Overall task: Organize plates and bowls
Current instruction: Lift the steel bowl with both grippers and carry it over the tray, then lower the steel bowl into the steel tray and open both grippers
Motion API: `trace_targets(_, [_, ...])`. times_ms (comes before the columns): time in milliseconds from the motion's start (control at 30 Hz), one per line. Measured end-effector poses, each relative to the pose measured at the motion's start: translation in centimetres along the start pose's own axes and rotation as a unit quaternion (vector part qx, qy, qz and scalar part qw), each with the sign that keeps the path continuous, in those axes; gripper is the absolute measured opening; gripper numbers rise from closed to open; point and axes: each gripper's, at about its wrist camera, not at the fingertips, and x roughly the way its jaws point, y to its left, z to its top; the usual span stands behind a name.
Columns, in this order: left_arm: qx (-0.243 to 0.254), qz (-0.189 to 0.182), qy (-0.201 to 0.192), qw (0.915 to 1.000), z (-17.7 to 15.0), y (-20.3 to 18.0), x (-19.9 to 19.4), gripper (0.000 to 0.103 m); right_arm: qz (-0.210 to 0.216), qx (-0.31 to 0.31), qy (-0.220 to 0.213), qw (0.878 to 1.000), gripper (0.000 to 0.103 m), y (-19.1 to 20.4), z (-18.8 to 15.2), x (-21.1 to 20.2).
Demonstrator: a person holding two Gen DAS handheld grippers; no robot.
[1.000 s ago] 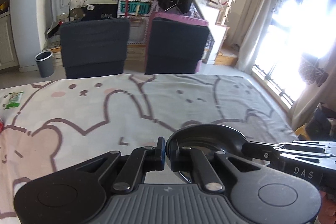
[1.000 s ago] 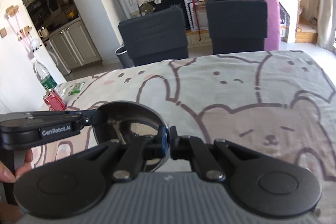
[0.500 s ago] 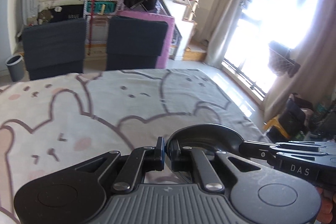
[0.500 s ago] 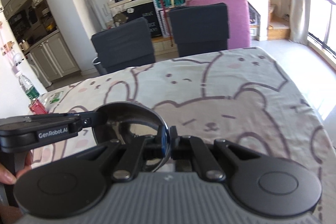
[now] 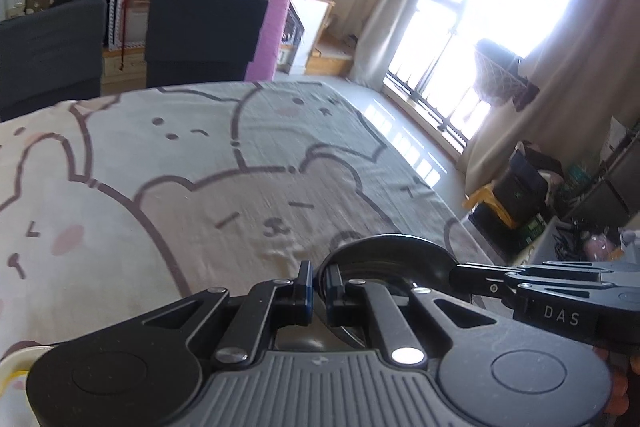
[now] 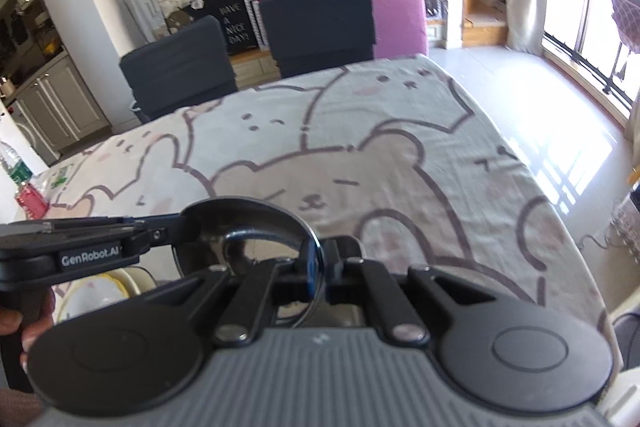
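- Steel bowl (image 6: 256, 227), shiny and dark-rimmed, is held above the worktop (image 6: 360, 147) by both tools, one on each side of its rim.
- Right tool (image 6: 318, 269): jaws narrow, pinched on the bowl's near-right rim; the rim edge sits between the blue pads.
- Left tool (image 5: 318, 283): jaws narrow, clamped on the bowl (image 5: 384, 251) rim at its left edge in the left wrist view.
- Right wrist view: the left tool body, with "GenRobot.AI" printed on it, comes in from the picture's left and meets the bowl's far-left rim; a hand (image 6: 16, 327) grips its handle at the left edge.
- Left wrist view: the right tool body, marked "DAS", comes in from the picture's right and meets the bowl's right rim.
- Worktop is covered with a bear-print cloth (image 5: 200, 167), beige and grey.
- White plate with yellow ring (image 6: 100, 291) lies on the cloth below the left tool, just left of the bowl in the right wrist view.
- Two dark chairs (image 6: 320, 27) stand at the far edge of the worktop.
- Water bottle (image 6: 12, 167) and red can (image 6: 30, 201) stand at the far left edge.
- Left wrist view is motion-blurred.
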Motion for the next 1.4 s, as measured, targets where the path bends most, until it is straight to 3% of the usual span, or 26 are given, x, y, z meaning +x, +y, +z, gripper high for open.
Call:
trace_targets(733, [0.003,0.029,0.066,0.9974,-0.6,1.6,5.3,0.005,-0.02,-0.003,0.068,0.998,0.005,-1.5,0.0,5.7])
trace_targets(1067, [0.018,0.05,0.08,0.9954,-0.8,1.7,6.5,0.004,-0.027,-0.008,0.087,0.996,0.004,-1.7,-0.2,7.2])
trace_targets(1400, [0.02,0.046,0.087,0.9949,-0.9,1.7,6.7,0.004,-0.033,-0.022,0.111,0.993,0.003,-1.6,-0.4,8.7])
